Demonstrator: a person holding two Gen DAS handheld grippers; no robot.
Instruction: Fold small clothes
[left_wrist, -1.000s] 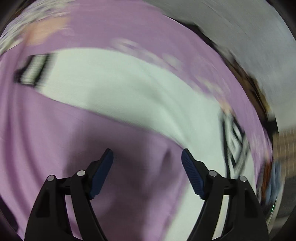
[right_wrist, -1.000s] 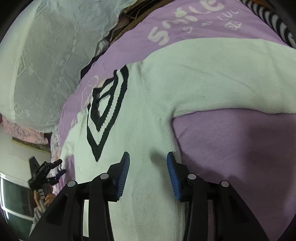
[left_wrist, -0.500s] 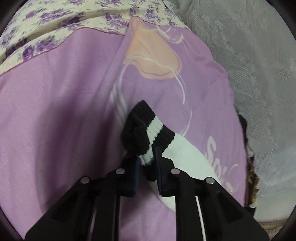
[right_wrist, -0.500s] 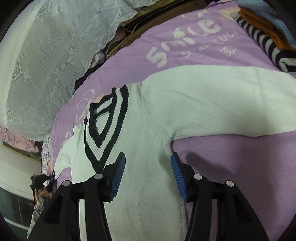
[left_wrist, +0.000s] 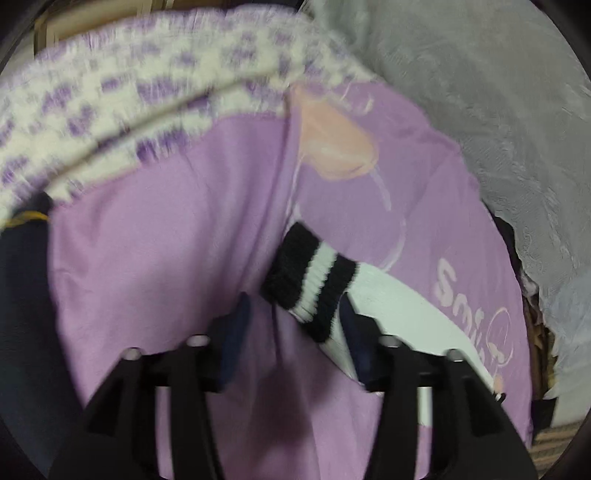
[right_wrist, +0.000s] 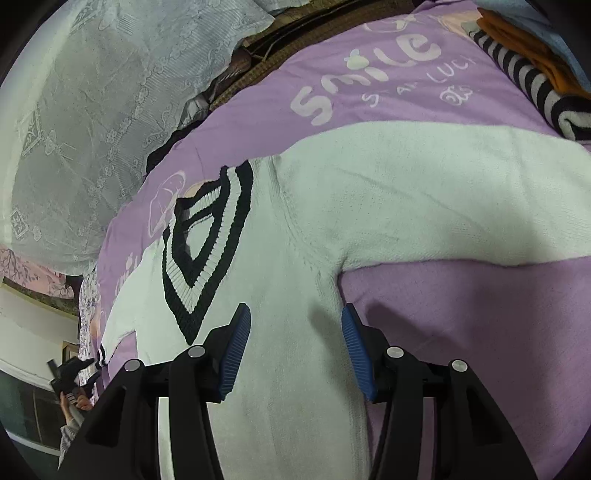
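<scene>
Sweater (right_wrist: 295, 258) flat on bedspread (left_wrist: 166, 240); cuff (left_wrist: 310, 284) just ahead of left gripper (left_wrist: 291, 332), jaws opening, nothing gripped; right gripper (right_wrist: 295, 350) half open, empty, over armpit

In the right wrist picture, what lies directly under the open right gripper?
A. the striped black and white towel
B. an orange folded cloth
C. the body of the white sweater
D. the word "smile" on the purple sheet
C: the right gripper hangs open over the white sweater, just below its black-striped V-neck collar, and the pads do not press on the knit.
</scene>
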